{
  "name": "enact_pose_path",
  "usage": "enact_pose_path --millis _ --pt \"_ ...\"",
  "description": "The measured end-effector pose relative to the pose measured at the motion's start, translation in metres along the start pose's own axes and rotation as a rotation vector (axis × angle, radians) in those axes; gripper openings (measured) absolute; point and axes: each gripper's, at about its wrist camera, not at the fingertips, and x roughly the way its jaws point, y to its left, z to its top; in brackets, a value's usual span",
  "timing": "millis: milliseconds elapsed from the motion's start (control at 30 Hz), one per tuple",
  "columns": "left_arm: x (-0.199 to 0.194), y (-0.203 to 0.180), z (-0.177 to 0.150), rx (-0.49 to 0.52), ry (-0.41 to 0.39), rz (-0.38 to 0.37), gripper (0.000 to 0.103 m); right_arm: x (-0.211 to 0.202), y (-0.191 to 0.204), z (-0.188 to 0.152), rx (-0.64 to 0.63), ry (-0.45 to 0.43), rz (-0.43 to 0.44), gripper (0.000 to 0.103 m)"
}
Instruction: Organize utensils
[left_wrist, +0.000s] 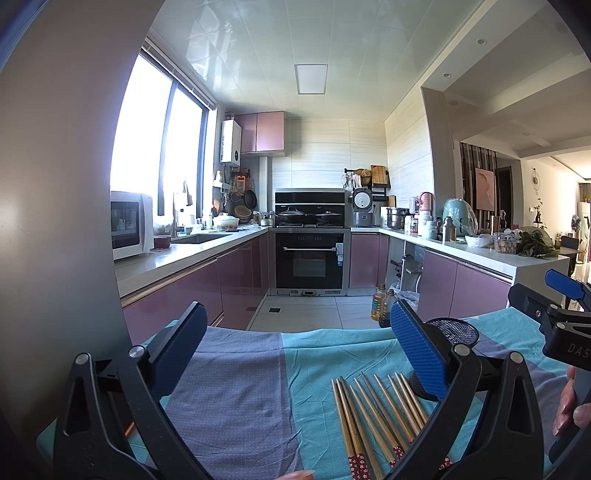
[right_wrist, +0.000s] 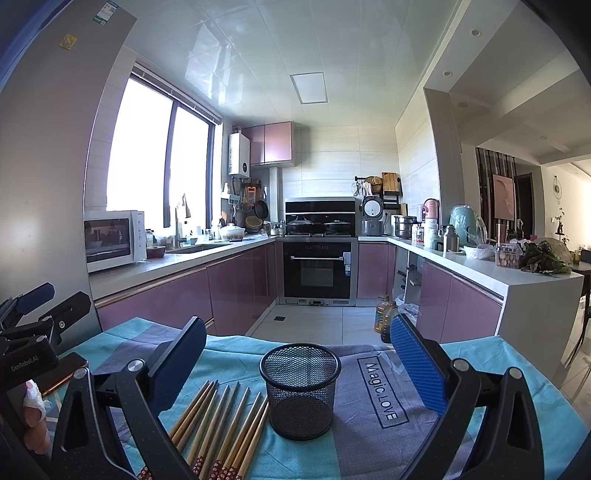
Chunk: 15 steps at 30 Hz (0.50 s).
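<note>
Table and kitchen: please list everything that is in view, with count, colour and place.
chopsticks: about eight, wooden with red patterned ends, flat on the cloth, left of the cup
mesh cup: one, black, upright on the cloth, looks empty
cloth: one, teal and grey-blue, over the table
microwave: one, white, left counter
oven: one, black, far wall
oil bottles: two, amber, on the floor
left gripper: blue pads, open, empty
right gripper: blue pads, open, empty

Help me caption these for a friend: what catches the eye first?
A black mesh cup stands upright on the blue cloth, empty as far as shows, between the right gripper's open fingers. A row of chopsticks lies just left of it, in front of a purple-cabinet kitchen.
</note>
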Motion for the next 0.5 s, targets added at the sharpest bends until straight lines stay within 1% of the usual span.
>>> enact_pose_path --millis 500 --pt "0.0004 0.0005 -0.0002 0.001 0.001 -0.001 0.098 -0.0002 -0.0007 0.0004 0.001 0.001 0.001 0.097"
